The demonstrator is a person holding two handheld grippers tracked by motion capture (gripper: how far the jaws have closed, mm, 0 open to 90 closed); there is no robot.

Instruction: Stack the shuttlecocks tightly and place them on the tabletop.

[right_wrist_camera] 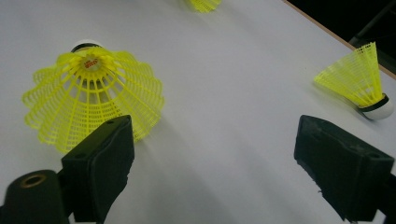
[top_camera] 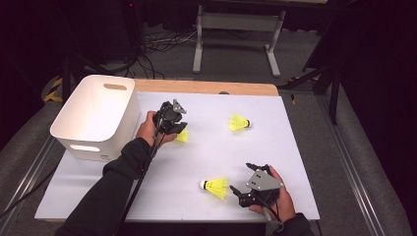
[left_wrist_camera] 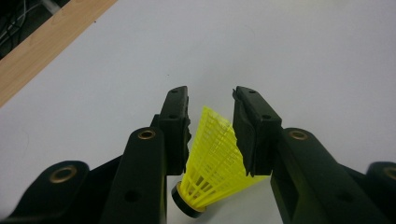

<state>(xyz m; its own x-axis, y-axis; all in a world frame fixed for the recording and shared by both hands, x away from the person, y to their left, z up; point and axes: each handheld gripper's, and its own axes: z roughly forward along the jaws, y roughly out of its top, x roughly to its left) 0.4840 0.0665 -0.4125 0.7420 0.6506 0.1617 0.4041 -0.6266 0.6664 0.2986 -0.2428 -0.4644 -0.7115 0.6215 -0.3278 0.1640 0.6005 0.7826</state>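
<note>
left gripper (left_wrist_camera: 211, 135) jaws pinch shuttlecock (left_wrist_camera: 212, 161) skirt: light, springy mesh, crushable; right gripper (right_wrist_camera: 215, 172) jaws agape.

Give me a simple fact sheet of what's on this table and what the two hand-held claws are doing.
surface: white table with a wooden far edge
container: white bin at the far left corner
shuttlecocks: three yellow ones
held shuttlecock: skirt between the left gripper jaws
near shuttlecock: lying beside the right gripper, untouched
far shuttlecock: lying alone, right of centre
right gripper state: jaws wide apart, holding nothing
</note>
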